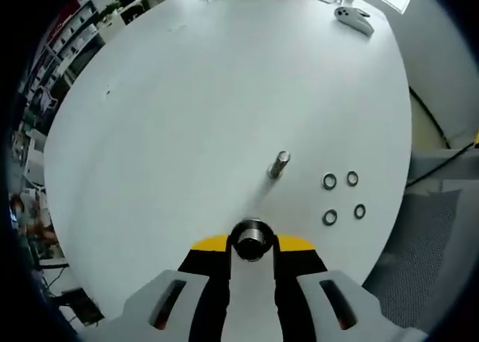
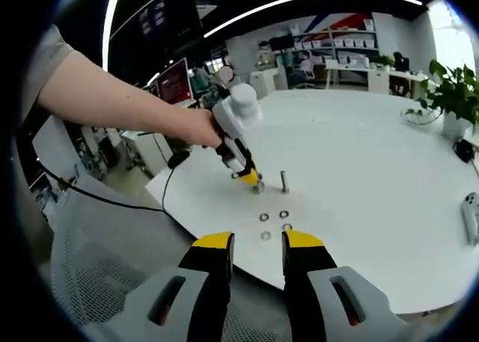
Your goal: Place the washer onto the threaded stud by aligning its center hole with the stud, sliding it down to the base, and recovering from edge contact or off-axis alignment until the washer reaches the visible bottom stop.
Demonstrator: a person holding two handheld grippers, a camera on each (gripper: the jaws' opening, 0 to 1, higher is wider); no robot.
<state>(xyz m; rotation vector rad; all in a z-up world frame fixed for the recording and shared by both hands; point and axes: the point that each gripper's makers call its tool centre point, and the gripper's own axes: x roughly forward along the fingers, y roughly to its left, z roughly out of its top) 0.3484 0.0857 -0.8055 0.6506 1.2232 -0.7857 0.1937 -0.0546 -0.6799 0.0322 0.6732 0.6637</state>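
In the left gripper view, the left gripper [image 1: 251, 241] has its fingers closed narrow on a washer [image 1: 251, 239], held low over the white round table [image 1: 187, 117]. The threaded stud [image 1: 278, 165] stands upright on the table just ahead of the held washer, apart from it. Four loose washers [image 1: 343, 198] lie flat in a small cluster beside the stud, toward the table's edge. A white game controller [image 1: 353, 19] rests far off near the opposite rim.

In the right gripper view, the right gripper [image 2: 258, 245] hangs near the table's edge with its fingers a little apart and nothing between them. Beyond it, a person's hand [image 2: 200, 127] holds the left gripper [image 2: 255, 183] down at the table, just beside the stud [image 2: 284, 181]. The loose washers [image 2: 274, 224] lie between the stud and the right gripper. A potted plant [image 2: 449, 91] stands at the table's far side.
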